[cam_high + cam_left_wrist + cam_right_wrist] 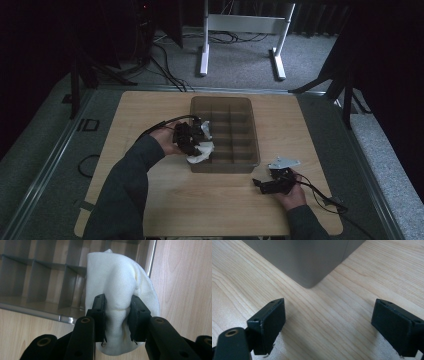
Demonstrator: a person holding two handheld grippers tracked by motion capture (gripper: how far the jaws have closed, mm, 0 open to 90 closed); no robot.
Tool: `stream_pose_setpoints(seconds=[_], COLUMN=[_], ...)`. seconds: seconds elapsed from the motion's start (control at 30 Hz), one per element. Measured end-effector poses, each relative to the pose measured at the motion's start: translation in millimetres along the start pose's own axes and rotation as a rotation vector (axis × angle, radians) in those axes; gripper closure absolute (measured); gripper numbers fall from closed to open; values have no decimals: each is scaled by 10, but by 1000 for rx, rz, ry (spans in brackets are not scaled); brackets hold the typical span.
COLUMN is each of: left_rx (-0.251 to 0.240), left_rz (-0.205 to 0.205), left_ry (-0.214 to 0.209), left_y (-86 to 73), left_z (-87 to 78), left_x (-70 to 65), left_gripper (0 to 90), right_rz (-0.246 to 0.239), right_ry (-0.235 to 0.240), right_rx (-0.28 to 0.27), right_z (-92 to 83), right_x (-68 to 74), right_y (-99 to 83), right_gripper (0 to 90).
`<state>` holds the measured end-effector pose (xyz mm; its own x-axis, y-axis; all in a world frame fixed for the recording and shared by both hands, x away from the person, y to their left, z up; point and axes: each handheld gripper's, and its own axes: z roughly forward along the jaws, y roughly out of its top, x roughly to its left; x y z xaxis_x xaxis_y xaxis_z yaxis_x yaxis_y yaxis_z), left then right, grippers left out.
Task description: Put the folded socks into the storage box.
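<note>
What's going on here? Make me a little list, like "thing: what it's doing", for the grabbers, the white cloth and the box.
left gripper: jaws closed on the white cloth, held at the near left edge of the box
white cloth: bunched up and pinched in the middle
box: grey see-through tray with dividers, sitting on the table
compartments: the ones in view look empty
right gripper: jaws wide open, nothing between them, low over the table near a corner of the box
table: light wood
</note>
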<state>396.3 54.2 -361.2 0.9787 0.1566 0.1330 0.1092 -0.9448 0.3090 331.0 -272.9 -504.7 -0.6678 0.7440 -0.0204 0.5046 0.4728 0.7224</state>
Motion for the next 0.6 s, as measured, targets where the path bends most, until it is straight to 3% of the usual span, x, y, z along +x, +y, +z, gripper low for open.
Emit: stream_pose_setpoints(seconds=[0.6], left_rx=[29], left_rz=[-18], left_ry=[-45], left_y=[53], left_z=[143], left_x=[51], left_gripper=[703], right_rz=[-1], right_ry=[0], right_rx=[0], right_z=[0], right_x=[0], right_y=[0], right_gripper=[116])
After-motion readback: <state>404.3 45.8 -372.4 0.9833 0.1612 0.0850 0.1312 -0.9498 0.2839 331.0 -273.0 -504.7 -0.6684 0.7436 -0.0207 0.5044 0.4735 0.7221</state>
